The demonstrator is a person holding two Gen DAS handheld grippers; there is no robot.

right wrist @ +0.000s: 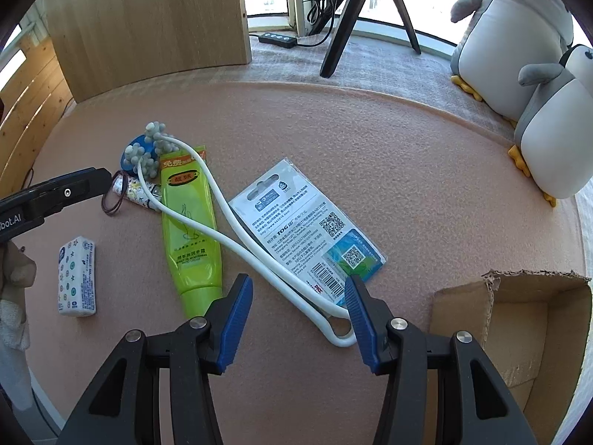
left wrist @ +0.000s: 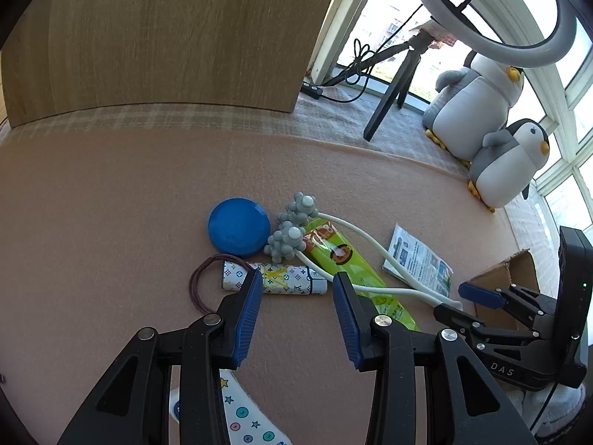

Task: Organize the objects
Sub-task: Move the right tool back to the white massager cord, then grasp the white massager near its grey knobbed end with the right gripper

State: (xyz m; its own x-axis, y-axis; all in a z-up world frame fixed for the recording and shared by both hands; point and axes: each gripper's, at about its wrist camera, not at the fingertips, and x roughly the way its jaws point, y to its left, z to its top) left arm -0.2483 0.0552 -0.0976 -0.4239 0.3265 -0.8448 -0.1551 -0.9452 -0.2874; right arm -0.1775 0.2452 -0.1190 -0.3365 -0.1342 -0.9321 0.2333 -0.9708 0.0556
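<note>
On the pink felt mat lie a blue round lid (left wrist: 239, 230), a white massager with grey knobbed heads (left wrist: 291, 228) (right wrist: 222, 237), a green tube (left wrist: 348, 263) (right wrist: 191, 230), a patterned small tube (left wrist: 274, 278) (right wrist: 135, 191), a brown hair tie (left wrist: 202, 285) (right wrist: 115, 194), a white printed packet (left wrist: 418, 261) (right wrist: 307, 235) and a tissue pack (right wrist: 77, 276) (left wrist: 244, 411). My left gripper (left wrist: 294, 278) is open just above the patterned tube. My right gripper (right wrist: 298, 282) is open over the massager's white loop end, with nothing held.
An open cardboard box (right wrist: 519, 319) (left wrist: 507, 278) sits at the mat's right edge. Two plush penguins (right wrist: 533, 74) (left wrist: 493, 122) stand at the back right. A tripod (right wrist: 355, 11) and a wooden panel (left wrist: 155, 33) stand behind the mat.
</note>
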